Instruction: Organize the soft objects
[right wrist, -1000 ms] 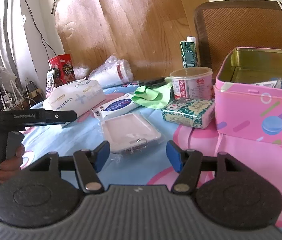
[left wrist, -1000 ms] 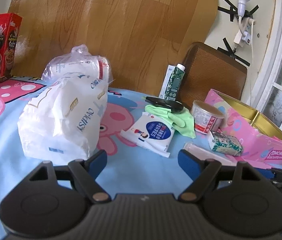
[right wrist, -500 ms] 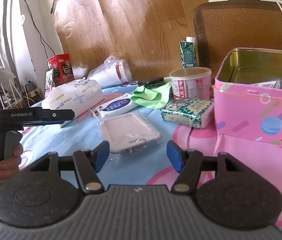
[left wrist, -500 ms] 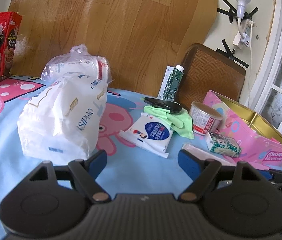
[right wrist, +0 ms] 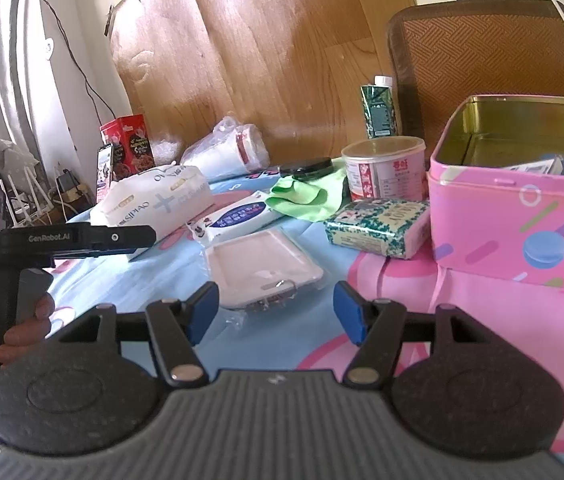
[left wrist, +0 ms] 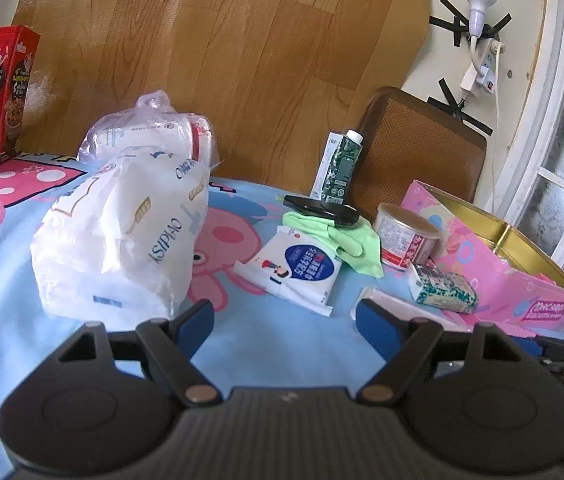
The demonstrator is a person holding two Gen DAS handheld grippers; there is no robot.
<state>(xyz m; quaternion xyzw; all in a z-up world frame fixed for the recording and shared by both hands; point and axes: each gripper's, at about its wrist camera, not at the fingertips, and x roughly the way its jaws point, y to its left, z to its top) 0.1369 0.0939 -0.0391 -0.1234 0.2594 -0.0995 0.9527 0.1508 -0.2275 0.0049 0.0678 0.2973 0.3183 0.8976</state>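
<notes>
Tissue pack (left wrist: 122, 236), large, white plastic wrap, stands on the blue-and-pink cartoon tablecloth (left wrist: 262, 344) at the left of the left wrist view; a clear bag of white goods (left wrist: 150, 136) sits just behind it. Flat wipes packet (left wrist: 294, 268) with a blue label lies to its right, apart from it. Green cloth (left wrist: 346, 240) lies bunched just beyond the wipes packet, with a black flat object (left wrist: 322, 210) resting on its far edge. Small green-patterned tissue pack (right wrist: 378, 220) lies just beside the open pink tin (right wrist: 514, 216), in front of a round lidded tub (right wrist: 382, 168). Pale pink flat case in clear wrap (right wrist: 262, 268) lies nearest the right gripper.

Left gripper (left wrist: 284, 316): jaws apart, nothing between them, blue pads above bare cloth, left pad near the foot of the large pack; whether it touches cannot be told. Right gripper (right wrist: 276, 312): jaws apart, empty, the pink case just ahead of them.

Green carton (left wrist: 342, 172) upright behind the black object. Red box (left wrist: 6, 92) at far left. A hand (right wrist: 10, 320) grips the left tool's handle.
</notes>
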